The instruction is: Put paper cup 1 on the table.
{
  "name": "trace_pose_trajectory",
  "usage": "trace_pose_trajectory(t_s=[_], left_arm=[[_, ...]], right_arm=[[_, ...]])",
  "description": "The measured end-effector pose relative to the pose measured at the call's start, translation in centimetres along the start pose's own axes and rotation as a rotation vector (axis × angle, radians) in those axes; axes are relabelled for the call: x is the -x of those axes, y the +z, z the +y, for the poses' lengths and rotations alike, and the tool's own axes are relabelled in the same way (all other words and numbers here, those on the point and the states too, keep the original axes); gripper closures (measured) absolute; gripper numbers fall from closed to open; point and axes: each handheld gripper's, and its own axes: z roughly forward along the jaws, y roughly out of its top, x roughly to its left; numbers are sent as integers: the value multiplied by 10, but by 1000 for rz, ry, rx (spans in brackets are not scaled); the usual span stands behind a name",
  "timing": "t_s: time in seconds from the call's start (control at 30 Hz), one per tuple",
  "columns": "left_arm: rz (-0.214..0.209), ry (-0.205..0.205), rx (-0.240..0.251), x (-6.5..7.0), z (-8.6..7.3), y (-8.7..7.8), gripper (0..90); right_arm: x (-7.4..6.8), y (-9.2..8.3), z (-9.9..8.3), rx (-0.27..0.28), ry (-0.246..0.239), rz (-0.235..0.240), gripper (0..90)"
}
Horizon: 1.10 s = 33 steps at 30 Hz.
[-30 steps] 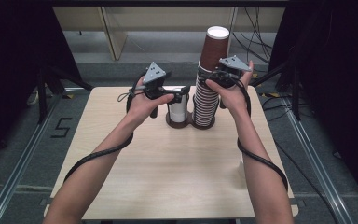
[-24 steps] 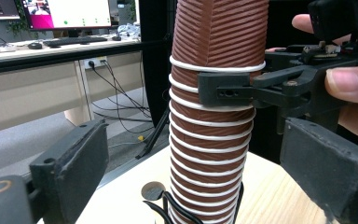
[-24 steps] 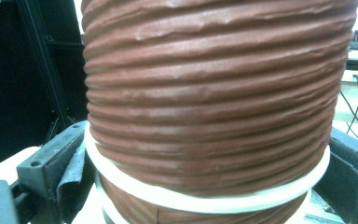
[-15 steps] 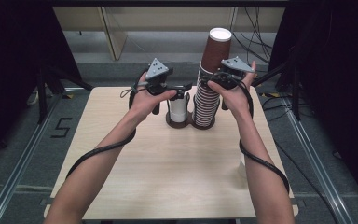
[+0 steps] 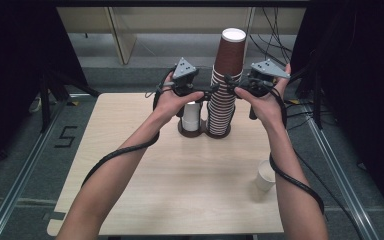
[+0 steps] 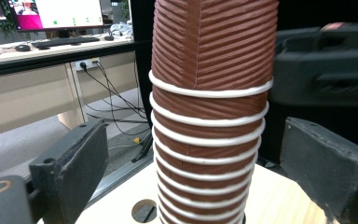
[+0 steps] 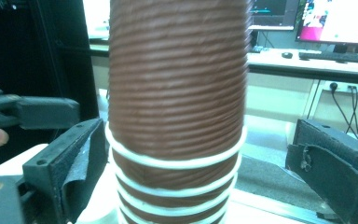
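Both hands have slid in toward the middle since the earlier frames, and the right one has come up a bit, so now each hand-held gripper is parked against the stack of brown cups (image 5: 223,95). The left hand-held gripper (image 5: 211,90) comes at it from 9 o'clock and the right hand-held gripper (image 5: 232,89) from 3 o'clock, roughly level with each other, just under the top cup (image 5: 230,52).

In both gripper views the jaws stand wide with the ribbed stack between them and a visible gap on each side, so neither is pinching yet. The left straddles the nested rims; the right sits around the top cup's lower wall. My guess is the left steadies the stack while the right pulls the top cup off.

The stack's long axis is straight up, so that pull has to go vertical or the whole thing leans. Neither hand is really nearer.

A short white cup (image 5: 191,117) stands just beside the stack at its 9 o'clock, and another white cup (image 5: 265,175) sits near the right forearm at 5 o'clock. Light wood tabletop (image 5: 180,175), grey floor, desks with monitors behind.
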Motion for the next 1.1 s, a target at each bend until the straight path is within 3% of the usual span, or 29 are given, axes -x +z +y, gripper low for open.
trace_pose_trajectory(t_s=[0.3, 0.57, 0.97, 1.1], left_arm=[[-27, -13, 7, 2, 2, 28, 72], [-44, -27, 9, 3, 3, 40, 56], [-56, -44, 3, 5, 3, 47, 69], [-58, -46, 5, 5, 3, 47, 71]], right_arm=[[1, 1, 27, 32, -5, 7, 50], [-4, 24, 43, 4, 9, 8, 48], [-7, 48, 48, -15, 32, 15, 47], [-7, 52, 45, -21, 48, 9, 102]])
